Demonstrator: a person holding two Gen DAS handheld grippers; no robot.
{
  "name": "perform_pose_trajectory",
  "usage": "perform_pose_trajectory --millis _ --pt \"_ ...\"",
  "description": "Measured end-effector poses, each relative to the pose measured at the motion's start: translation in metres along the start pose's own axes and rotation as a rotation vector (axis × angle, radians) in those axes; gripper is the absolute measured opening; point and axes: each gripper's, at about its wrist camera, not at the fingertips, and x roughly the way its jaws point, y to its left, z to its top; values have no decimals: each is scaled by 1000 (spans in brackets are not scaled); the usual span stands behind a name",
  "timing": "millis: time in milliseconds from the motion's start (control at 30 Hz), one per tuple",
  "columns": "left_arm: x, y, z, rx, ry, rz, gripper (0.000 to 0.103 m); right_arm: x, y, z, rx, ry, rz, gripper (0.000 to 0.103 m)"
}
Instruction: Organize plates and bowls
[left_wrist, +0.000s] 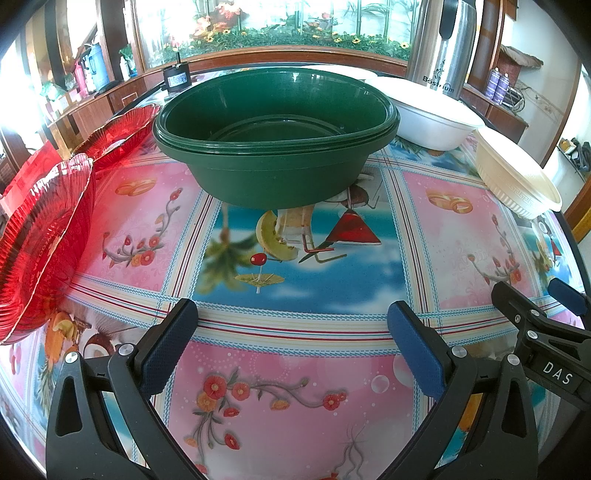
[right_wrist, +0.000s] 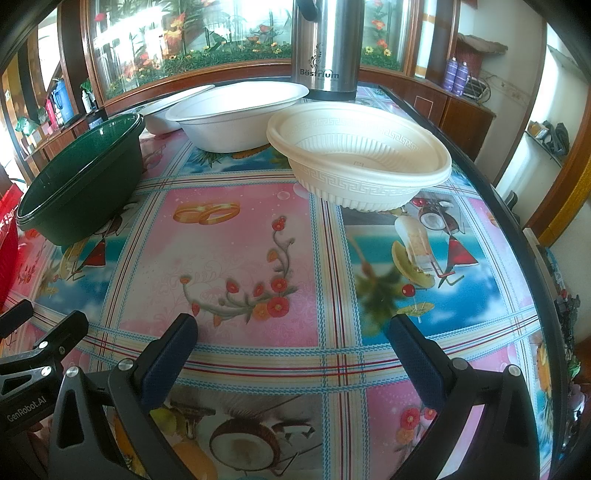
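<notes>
A stack of dark green bowls (left_wrist: 277, 162) stands on the table ahead of my left gripper (left_wrist: 291, 314), which is open and empty; the stack also shows at left in the right wrist view (right_wrist: 85, 184). Two red ribbed glass plates (left_wrist: 40, 247) (left_wrist: 122, 129) lie at the left. A cream patterned bowl stack (right_wrist: 362, 162) stands ahead of my right gripper (right_wrist: 293, 325), which is open and empty. White foam bowls (right_wrist: 236, 114) (right_wrist: 166, 114) stand behind. The cream bowl (left_wrist: 517, 181) and a white bowl (left_wrist: 432, 114) also show in the left wrist view.
A steel thermos (right_wrist: 325, 48) stands at the back of the table. The table has a colourful patterned cloth (right_wrist: 236, 240); its right edge (right_wrist: 517, 236) runs close to the cream bowl. The right gripper shows at right in the left wrist view (left_wrist: 546, 325).
</notes>
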Motion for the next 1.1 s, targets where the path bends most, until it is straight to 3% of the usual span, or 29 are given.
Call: perform_pose_trajectory --millis 1100 --pt "0 0 0 2 0 -2 103 1 2 -1 9 -1 -7 103"
